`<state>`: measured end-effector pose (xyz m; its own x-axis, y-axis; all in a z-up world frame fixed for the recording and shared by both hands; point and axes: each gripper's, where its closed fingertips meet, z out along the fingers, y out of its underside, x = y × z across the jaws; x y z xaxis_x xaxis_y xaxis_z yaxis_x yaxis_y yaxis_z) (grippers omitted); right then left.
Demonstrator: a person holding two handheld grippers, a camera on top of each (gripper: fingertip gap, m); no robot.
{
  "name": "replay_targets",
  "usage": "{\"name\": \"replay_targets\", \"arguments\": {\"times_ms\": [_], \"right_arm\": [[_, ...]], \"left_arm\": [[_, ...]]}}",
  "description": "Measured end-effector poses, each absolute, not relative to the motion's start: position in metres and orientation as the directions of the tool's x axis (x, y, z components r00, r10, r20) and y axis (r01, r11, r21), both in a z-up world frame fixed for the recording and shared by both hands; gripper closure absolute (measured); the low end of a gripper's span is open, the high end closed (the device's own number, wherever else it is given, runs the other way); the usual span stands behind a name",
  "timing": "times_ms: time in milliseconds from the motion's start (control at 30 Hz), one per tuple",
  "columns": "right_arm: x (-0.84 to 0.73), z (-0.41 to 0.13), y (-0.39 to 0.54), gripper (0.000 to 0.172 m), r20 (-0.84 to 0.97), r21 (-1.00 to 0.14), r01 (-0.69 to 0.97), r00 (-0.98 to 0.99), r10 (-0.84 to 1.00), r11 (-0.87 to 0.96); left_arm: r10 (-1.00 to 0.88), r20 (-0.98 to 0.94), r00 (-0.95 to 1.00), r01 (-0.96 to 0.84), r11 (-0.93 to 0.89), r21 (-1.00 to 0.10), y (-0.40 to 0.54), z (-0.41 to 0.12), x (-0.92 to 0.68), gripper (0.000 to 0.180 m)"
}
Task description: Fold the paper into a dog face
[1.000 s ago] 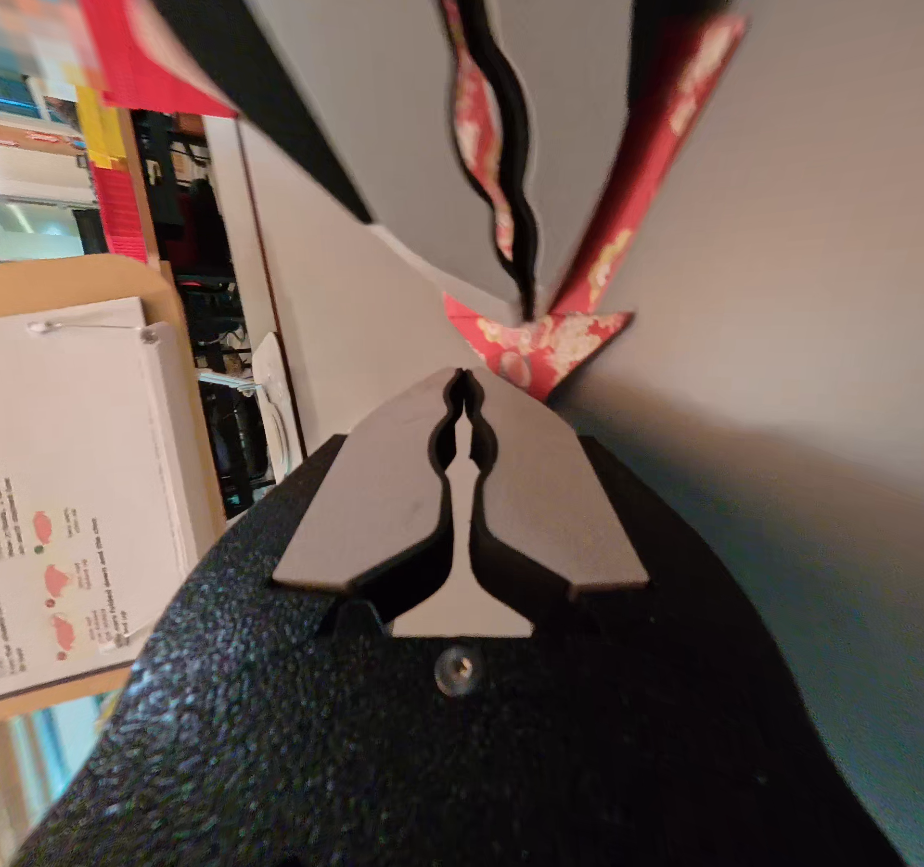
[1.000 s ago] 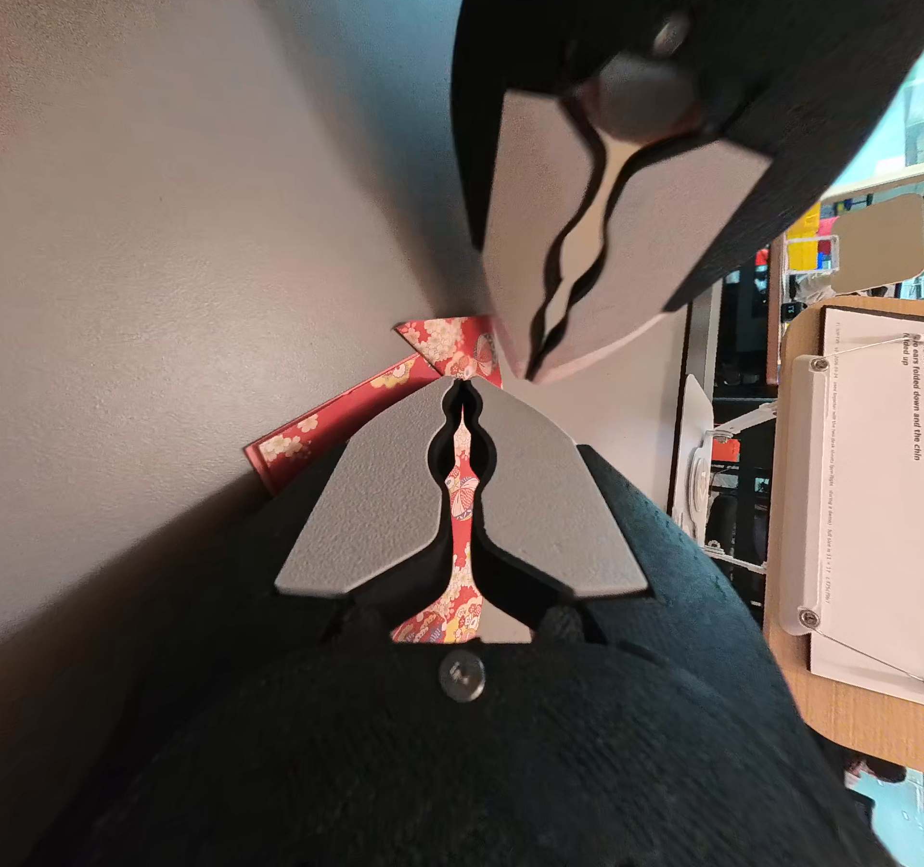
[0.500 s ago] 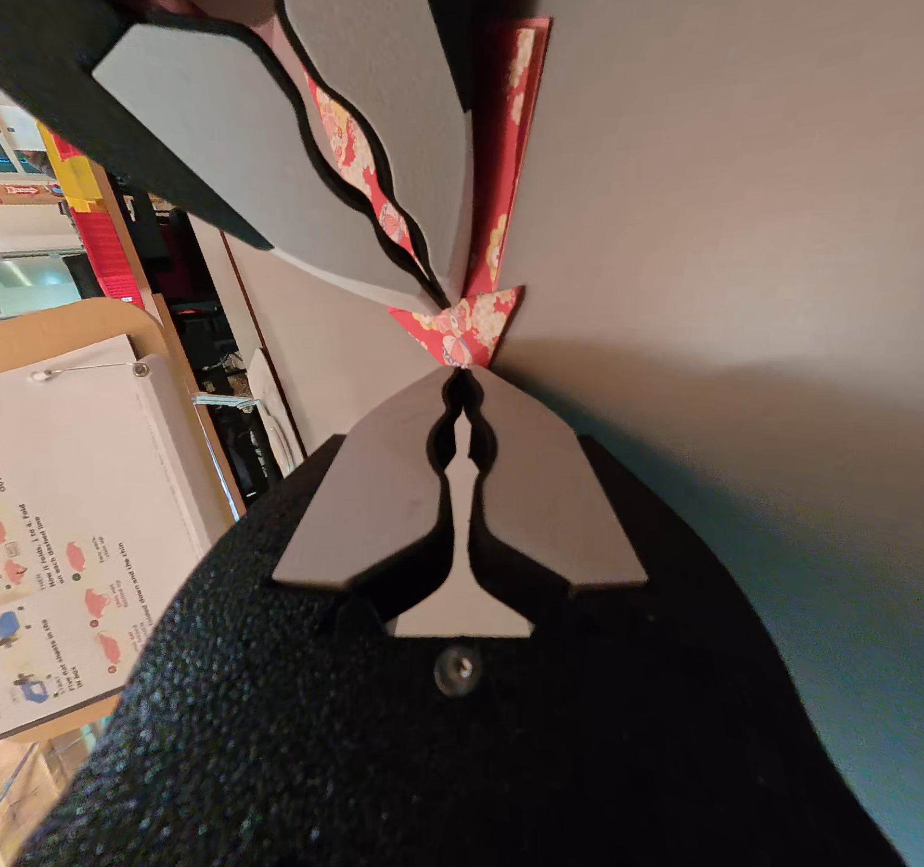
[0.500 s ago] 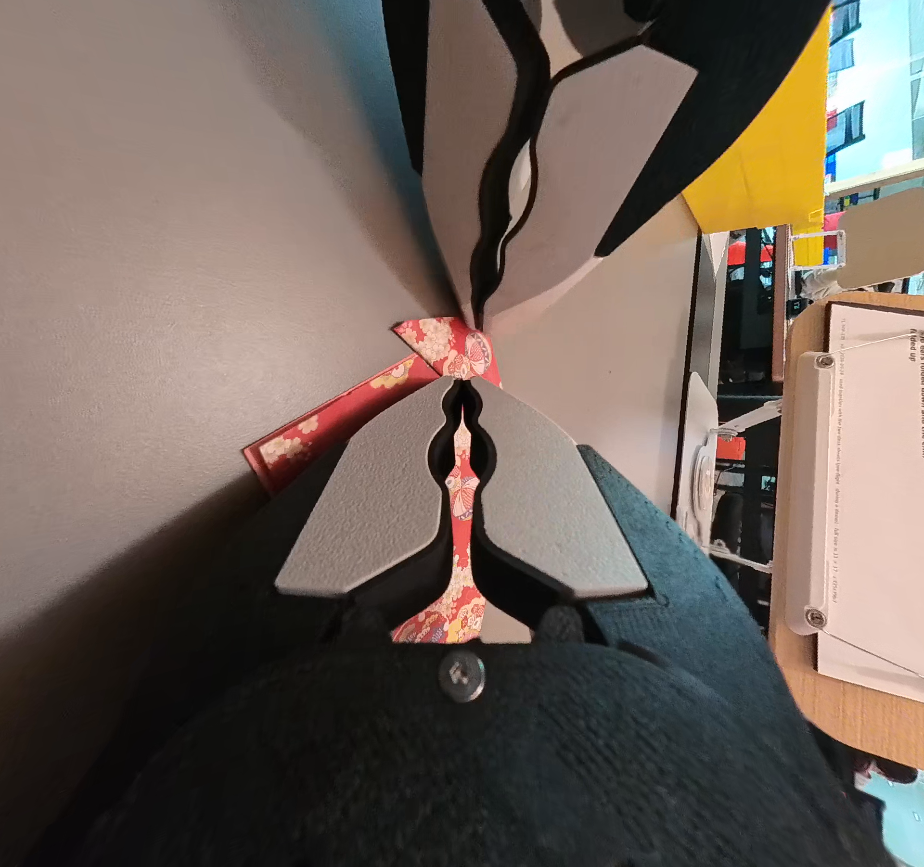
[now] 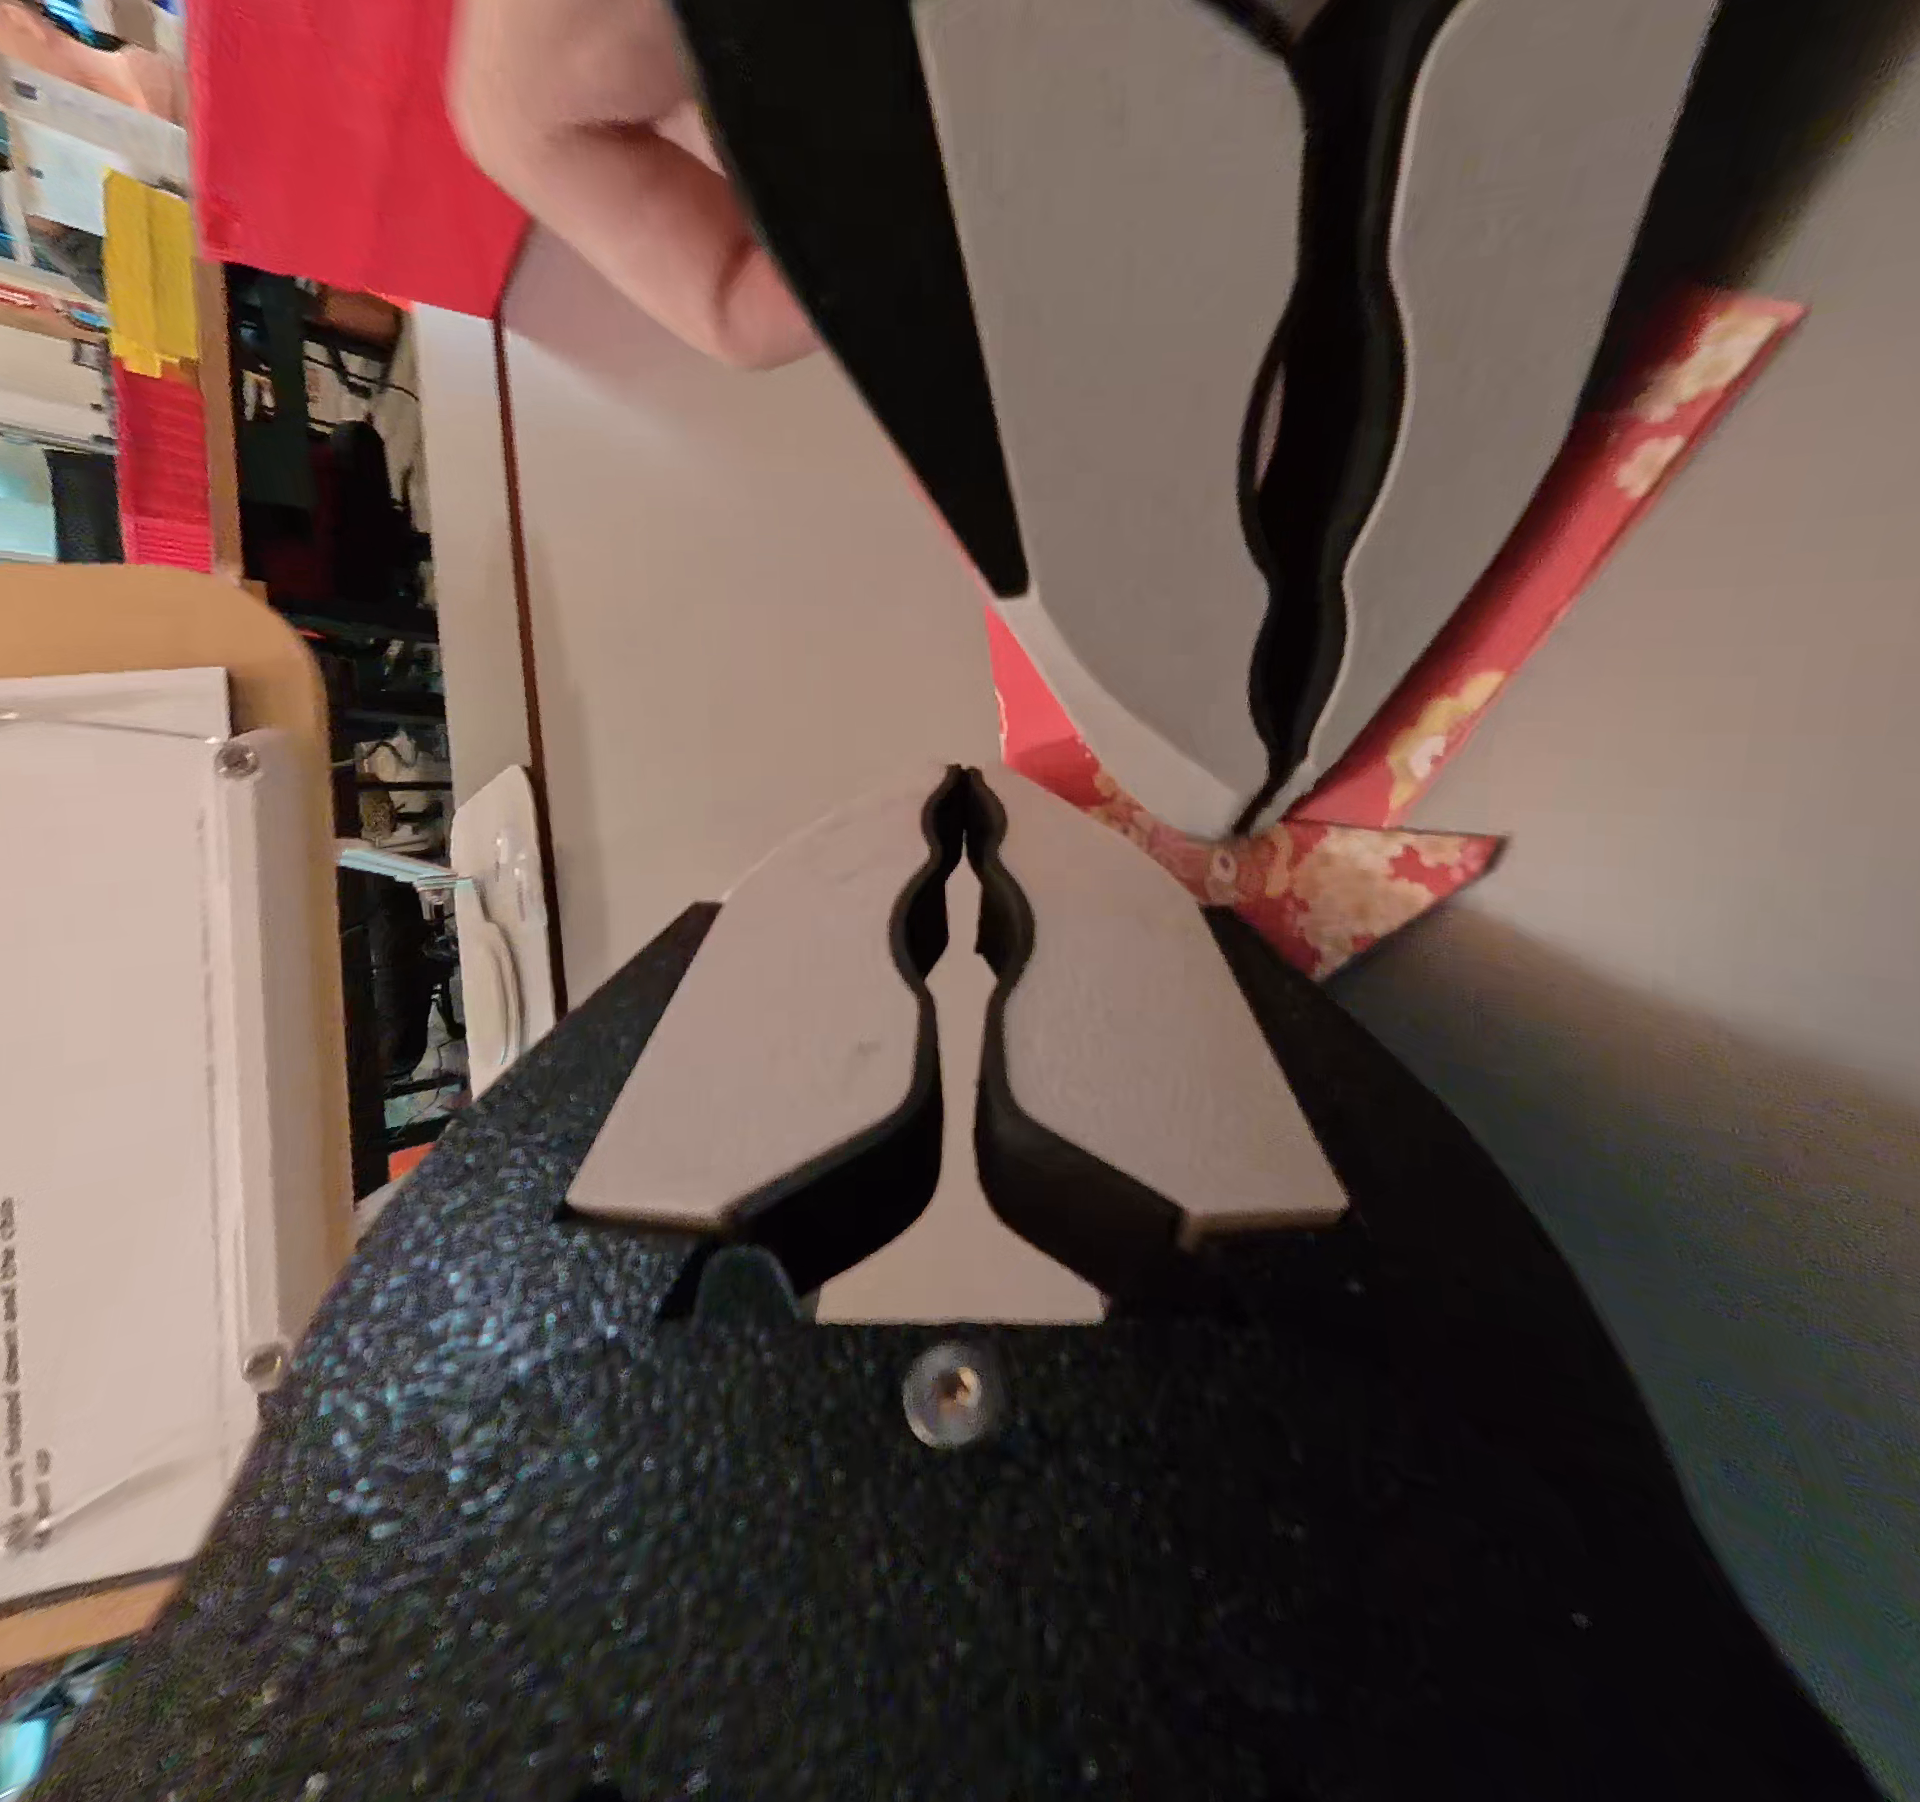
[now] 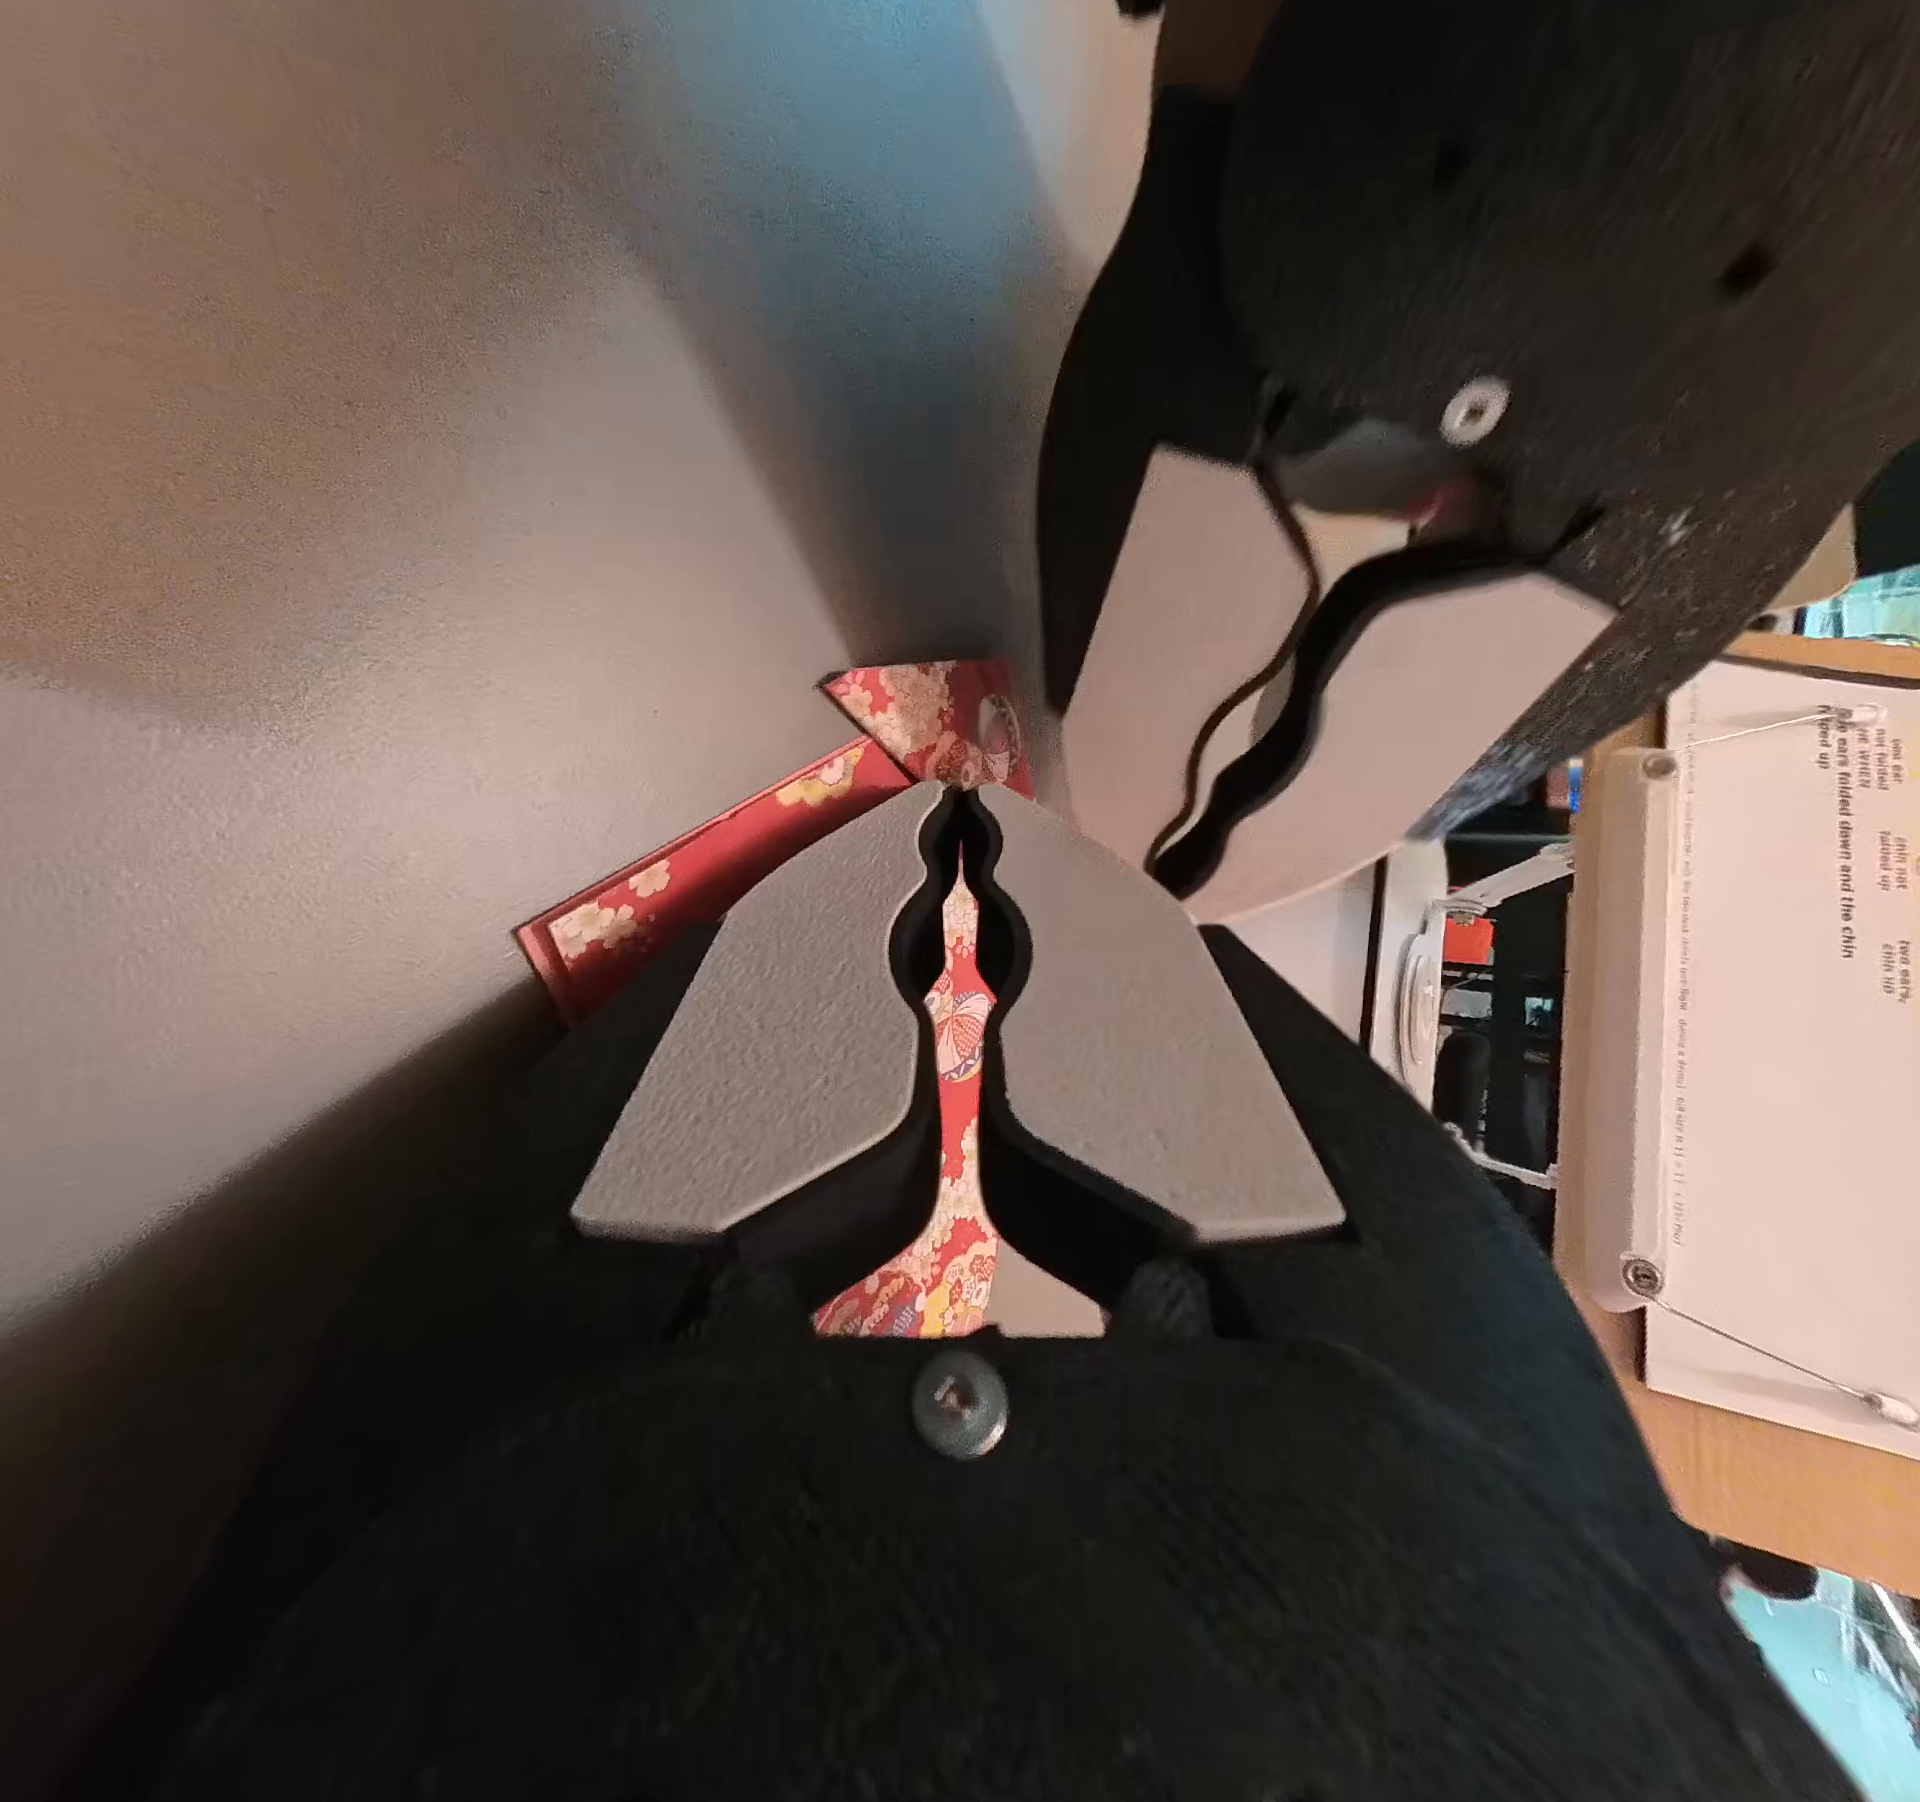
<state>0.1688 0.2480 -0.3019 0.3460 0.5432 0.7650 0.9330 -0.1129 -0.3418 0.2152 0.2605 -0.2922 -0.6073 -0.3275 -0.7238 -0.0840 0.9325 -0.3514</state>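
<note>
So, starting from the left gripper (image 5: pixel 961 778): its jaws are seen pinched together with nothing between them, and its tips are parked on bare grey tabletop (image 5: pixel 727 557), clear of the work. Just off to the right of those tips, and slightly ahead, the red flower-patterned paper (image 5: pixel 1351 879) is found.

The right gripper (image 5: pixel 1262 817) is closer by far. Its tips are closed too and planted right at the crease where a small triangular flap (image 6: pixel 914 713) is turned back. Whether a sliver of paper is nipped there can't be told. More of the print can be glimpsed through the slot behind its fingers, so the paper is lying underneath that gripper, not ahead of it.

From that crease a long folded edge (image 6: pixel 707 869) is seen running back and to the left of the right gripper, flat on the table.

Probably the whole next move hangs on this: the crease is pinned by the right, so anything done by the left has to be brought in sideways to its right, along the fold line and not across it.
</note>
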Motion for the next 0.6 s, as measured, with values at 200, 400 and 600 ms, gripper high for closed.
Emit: {"name": "replay_targets", "arguments": {"times_ms": [200, 400, 600], "right_arm": [[0.169, -0.301, 0.248, 0.171, 0.765, -0.352, 0.929, 0.354, 0.538, -0.112], [0.169, -0.302, 0.248, 0.171, 0.759, -0.359, 0.926, 0.364, 0.541, -0.119], [0.169, -0.301, 0.248, 0.171, 0.751, -0.372, 0.92, 0.375, 0.543, -0.12]], "left_arm": [[-0.305, -0.721, -0.622, -0.087, 0.942, -0.323, 0.261, -0.305, 0.221, 0.18], [-0.323, -0.707, -0.629, -0.078, 0.931, -0.356, 0.261, -0.305, 0.207, 0.18], [-0.349, -0.666, -0.66, -0.095, 0.917, -0.387, 0.26, -0.306, 0.179, 0.18]]}}
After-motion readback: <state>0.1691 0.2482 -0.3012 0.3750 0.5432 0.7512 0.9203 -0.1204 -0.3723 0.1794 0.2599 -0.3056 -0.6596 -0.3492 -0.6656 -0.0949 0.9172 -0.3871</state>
